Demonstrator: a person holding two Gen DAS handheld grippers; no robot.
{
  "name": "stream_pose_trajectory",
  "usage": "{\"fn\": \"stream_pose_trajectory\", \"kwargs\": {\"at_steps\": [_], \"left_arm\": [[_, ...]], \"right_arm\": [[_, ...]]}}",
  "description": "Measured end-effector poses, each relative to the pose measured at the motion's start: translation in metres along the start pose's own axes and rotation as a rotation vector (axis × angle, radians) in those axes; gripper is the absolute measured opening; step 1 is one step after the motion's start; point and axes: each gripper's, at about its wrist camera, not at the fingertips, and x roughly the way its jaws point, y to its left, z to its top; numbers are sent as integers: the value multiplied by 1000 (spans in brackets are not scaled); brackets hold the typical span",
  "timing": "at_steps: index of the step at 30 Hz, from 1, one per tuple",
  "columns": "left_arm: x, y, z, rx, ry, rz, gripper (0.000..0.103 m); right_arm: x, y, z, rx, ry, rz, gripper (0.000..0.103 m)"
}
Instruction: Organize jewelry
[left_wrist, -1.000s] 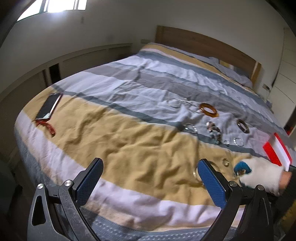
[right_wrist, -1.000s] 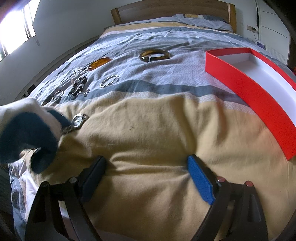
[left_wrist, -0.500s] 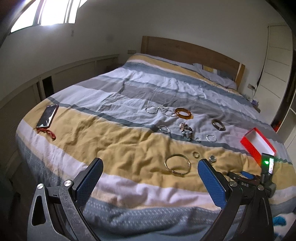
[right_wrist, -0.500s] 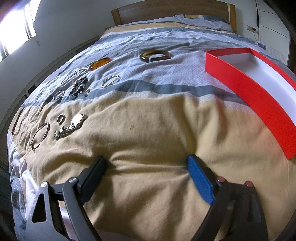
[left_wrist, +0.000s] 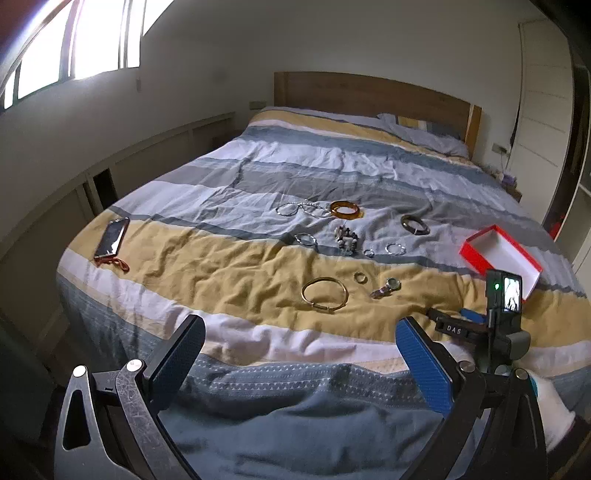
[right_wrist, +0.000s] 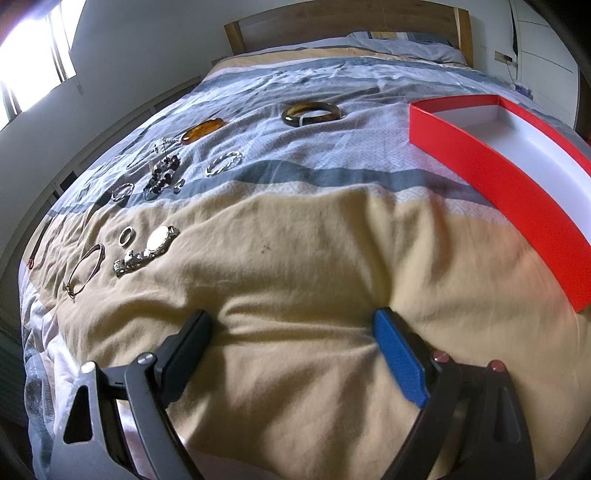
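Jewelry lies spread on the striped duvet. Closest are a gold bangle, a small ring and a silver watch. Farther back lie an amber bangle, a dark bangle, a bead bracelet and silver bracelets. An open red box with a white inside sits at the right. My left gripper hangs open off the foot of the bed. My right gripper is open and low over the yellow band, left of the box.
A phone with a red cord lies at the bed's left edge. A low shelf unit runs along the left wall and a headboard stands at the far end. A white-gloved hand shows at the lower right.
My left gripper has pulled back from the bed, so more of the bed shows. The gloved hand that was beside the watch has left the right wrist view. The right gripper has barely moved.
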Motion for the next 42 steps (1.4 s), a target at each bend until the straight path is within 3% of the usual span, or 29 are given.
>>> {"fn": "stream_pose_trajectory", "kwargs": {"at_steps": [6,11,17,23,31,35,42], "left_arm": [[11,7,4,-63,17,40,101],[55,20,16,-102,85,42,101],[155,44,68,-121,131,50,101],[293,79,137,-173,155,104,101],[418,81,175,-167,211,122,101],[444,81,164,-155,295,158,101],[398,107,133,-144,340,273,101]], "right_arm": [[1,1,0,-4,0,-3,90],[1,1,0,-6,-2,-2,90],[1,3,1,-10,-3,-8,90],[6,2,6,-11,3,-1,90],[11,1,9,-13,7,4,91],[15,1,11,-19,8,7,93],[14,1,11,-19,6,7,94]]}}
